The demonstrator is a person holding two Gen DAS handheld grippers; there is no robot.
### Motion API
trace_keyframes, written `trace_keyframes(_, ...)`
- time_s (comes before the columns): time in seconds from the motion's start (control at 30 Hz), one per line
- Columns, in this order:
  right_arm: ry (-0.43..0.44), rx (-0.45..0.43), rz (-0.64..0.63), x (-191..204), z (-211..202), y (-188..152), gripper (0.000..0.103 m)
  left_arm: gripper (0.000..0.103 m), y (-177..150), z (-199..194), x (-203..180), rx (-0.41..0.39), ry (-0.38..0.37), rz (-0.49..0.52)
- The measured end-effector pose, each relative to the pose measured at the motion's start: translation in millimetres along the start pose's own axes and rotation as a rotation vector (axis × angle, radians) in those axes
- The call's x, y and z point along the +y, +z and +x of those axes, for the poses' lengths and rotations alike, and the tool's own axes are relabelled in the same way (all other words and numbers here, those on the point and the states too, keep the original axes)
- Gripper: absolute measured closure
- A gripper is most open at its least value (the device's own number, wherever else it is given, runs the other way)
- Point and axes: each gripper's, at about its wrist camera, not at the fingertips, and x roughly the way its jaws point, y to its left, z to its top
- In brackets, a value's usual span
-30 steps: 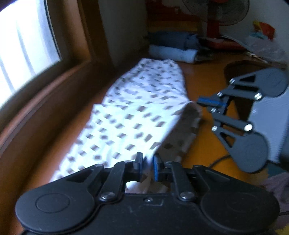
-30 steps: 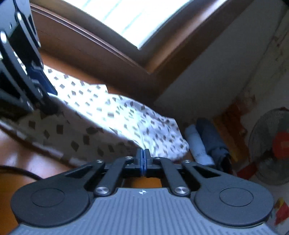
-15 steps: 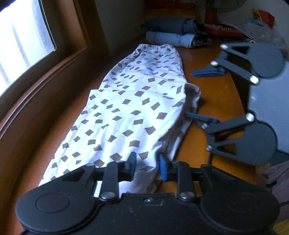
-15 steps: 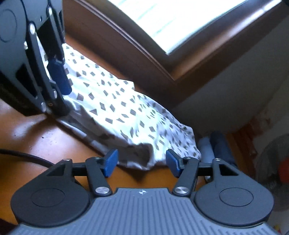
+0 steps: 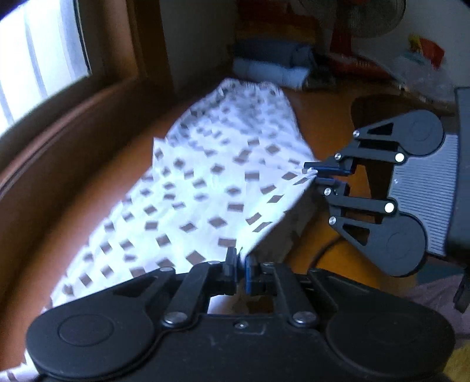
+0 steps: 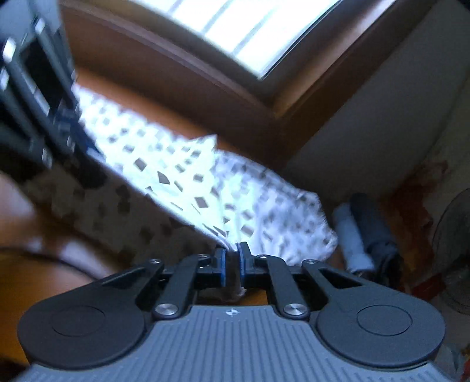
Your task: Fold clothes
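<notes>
A white garment with small brown squares (image 5: 205, 188) lies lengthwise on the wooden surface beside the window. My left gripper (image 5: 241, 271) is shut on its near right edge. Farther along the same edge, my right gripper (image 5: 315, 174) is shut on the cloth too. Between the two grips the edge is lifted off the wood and pulled taut, with shadow beneath it. In the right wrist view the patterned garment (image 6: 188, 173) bunches between the shut pads of my right gripper (image 6: 232, 264), and the left gripper (image 6: 67, 129) appears blurred at upper left.
Rolled blue and grey clothes (image 5: 273, 61) lie past the garment's far end, seen again as rolled clothes (image 6: 364, 235). A standing fan (image 5: 370, 17) and clutter are behind them. The window sill (image 5: 58, 117) runs along the left. A dark cable (image 5: 323, 249) crosses the wood.
Half a second ago both grippers stood open beside the flat garment. Both have now shut on its right edge and raised it off the surface.
</notes>
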Motion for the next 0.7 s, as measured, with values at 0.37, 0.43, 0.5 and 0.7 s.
trace_keyframes(0.37,0.029,0.002,0.0,-12,-6,-9,0.072,0.093,-7,-4,-7,0.023,0.012,0.039)
trace_keyframes(0.43,0.098,0.003,0.134,-34,-14,-9,0.059,0.091,-8,-4,-10,0.024,0.021,0.051)
trace_keyframes(0.5,0.165,-0.001,0.283,-57,-18,-8,0.056,0.09,-8,-4,-12,0.027,0.028,0.053)
trace_keyframes(0.7,0.302,-0.024,0.71,-103,18,2,0.041,0.079,-7,-6,-15,0.031,0.001,0.044)
